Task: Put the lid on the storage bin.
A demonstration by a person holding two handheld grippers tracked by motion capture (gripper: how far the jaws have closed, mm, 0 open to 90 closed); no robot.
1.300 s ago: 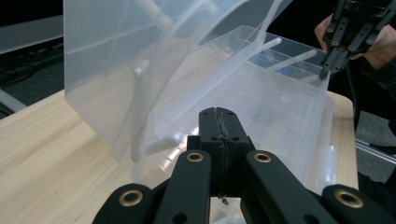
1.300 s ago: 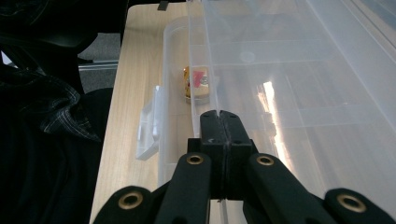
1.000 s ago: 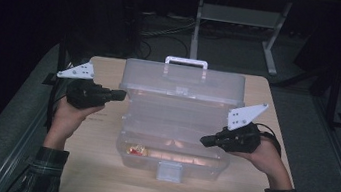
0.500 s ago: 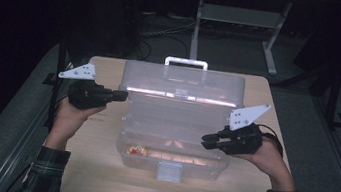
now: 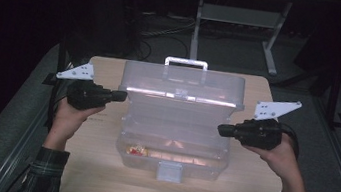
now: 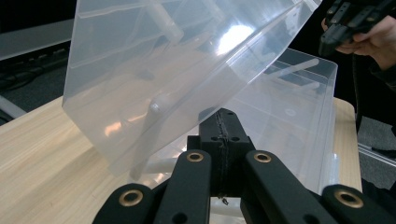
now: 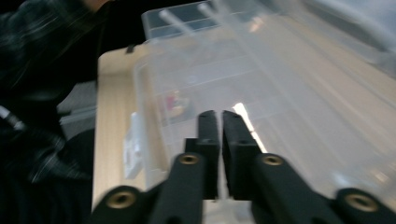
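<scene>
A clear plastic toolbox (image 5: 169, 164) stands in the middle of the table with its lid (image 5: 183, 82) raised partway and a white handle (image 5: 186, 63) at the back. My left gripper (image 5: 122, 95) is shut, its tip against the lid's left lower edge (image 6: 140, 163); in the left gripper view the left gripper (image 6: 223, 115) sits just under that edge. My right gripper (image 5: 221, 130) is at the box's right wall, jaws together; the right gripper (image 7: 219, 115) points across the open tray. A small red and yellow item (image 5: 136, 149) lies in the front left compartment.
The wooden table (image 5: 98, 166) has bare strips to the left, right and front of the box. A white latch (image 5: 169, 171) hangs at the box's front. A metal stand (image 5: 197, 24) and cables stand on the dark floor behind. Black rails (image 5: 27, 131) flank the table.
The right gripper has drawn back to the right and slightly away, toward the box's right wall. The lid stands a little higher. The left gripper has barely moved.
</scene>
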